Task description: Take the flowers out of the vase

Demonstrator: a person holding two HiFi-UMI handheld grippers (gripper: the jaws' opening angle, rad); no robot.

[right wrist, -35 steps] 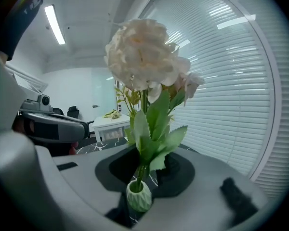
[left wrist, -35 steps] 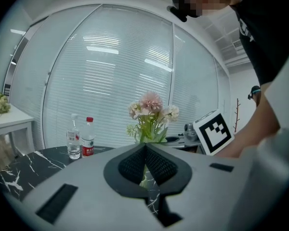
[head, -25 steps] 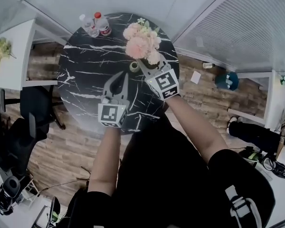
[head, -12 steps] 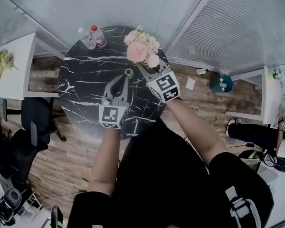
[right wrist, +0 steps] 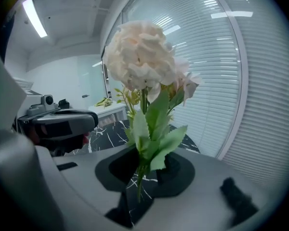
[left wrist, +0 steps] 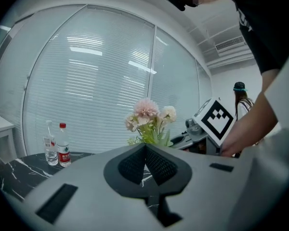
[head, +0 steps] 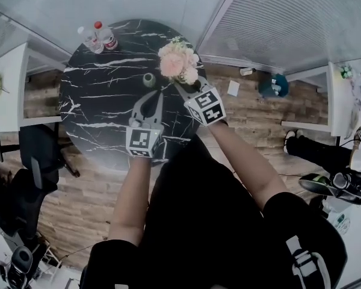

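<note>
Pink flowers [right wrist: 142, 57] gripped by right gripper's [right wrist: 143, 174] narrowly parted fingers [right wrist: 172, 167].

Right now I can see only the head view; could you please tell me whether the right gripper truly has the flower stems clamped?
Observer: Yes. The right gripper view shows the right gripper closed on the green stems of the flowers.
Operator: Thank you. Is the left gripper carrying anything?
Observer: No. The left gripper view shows the left gripper shut, with nothing between its jaws.
Operator: Are there leaves at the grip?
Observer: Yes, leaves fan out just above the right gripper's jaws.
</note>
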